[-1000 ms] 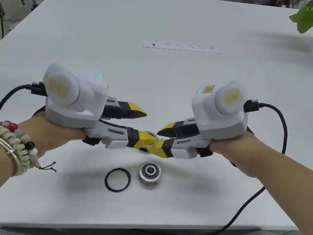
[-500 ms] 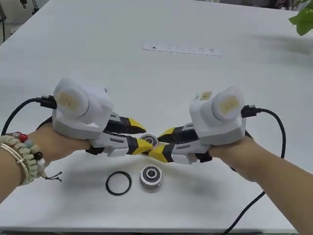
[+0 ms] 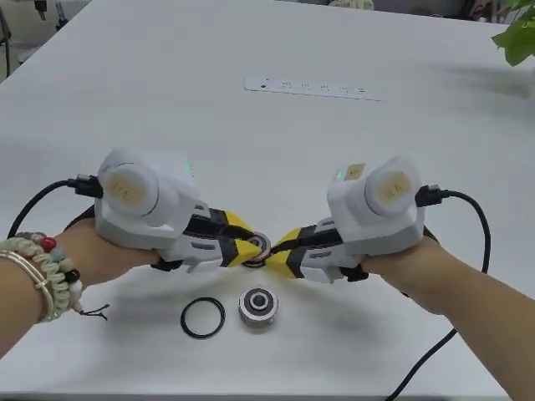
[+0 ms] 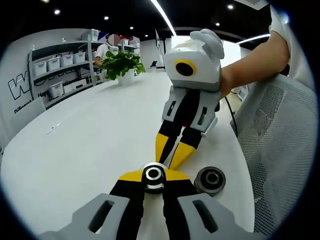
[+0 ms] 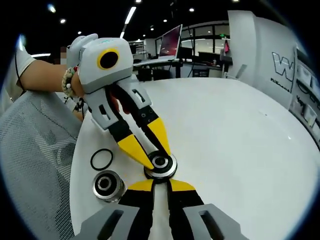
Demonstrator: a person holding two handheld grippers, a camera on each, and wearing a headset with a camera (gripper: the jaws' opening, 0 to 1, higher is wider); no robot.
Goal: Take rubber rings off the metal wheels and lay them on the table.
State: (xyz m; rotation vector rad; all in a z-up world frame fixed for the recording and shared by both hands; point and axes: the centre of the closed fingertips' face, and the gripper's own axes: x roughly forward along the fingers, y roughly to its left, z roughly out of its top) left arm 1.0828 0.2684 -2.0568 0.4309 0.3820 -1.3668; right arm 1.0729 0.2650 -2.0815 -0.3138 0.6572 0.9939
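A metal wheel [image 3: 259,245] with a black rubber ring [image 5: 161,174] around its rim is held just above the white table. My left gripper [image 3: 251,249] is shut on the wheel [image 4: 153,175] from the left. Opposite it, my right gripper [image 3: 272,249] has its yellow tips pressed together on the ring at the wheel's [image 5: 161,163] near edge. A loose rubber ring [image 3: 183,318] lies flat on the table below, beside a bare metal wheel [image 3: 258,305]. The right gripper view has this loose ring [image 5: 91,160] and bare wheel [image 5: 107,185] at lower left.
A white power strip [image 3: 313,86] lies far back on the table [image 3: 167,100]. Green plant leaves [image 3: 518,33] reach in at the top right corner. Black cables trail from both grippers over the front table edge. A mesh chair [image 4: 285,165] stands close to the table.
Both grippers have come lower and closer together. The left jaws closed on the wheel, and the right jaws, open earlier, closed at its rim.
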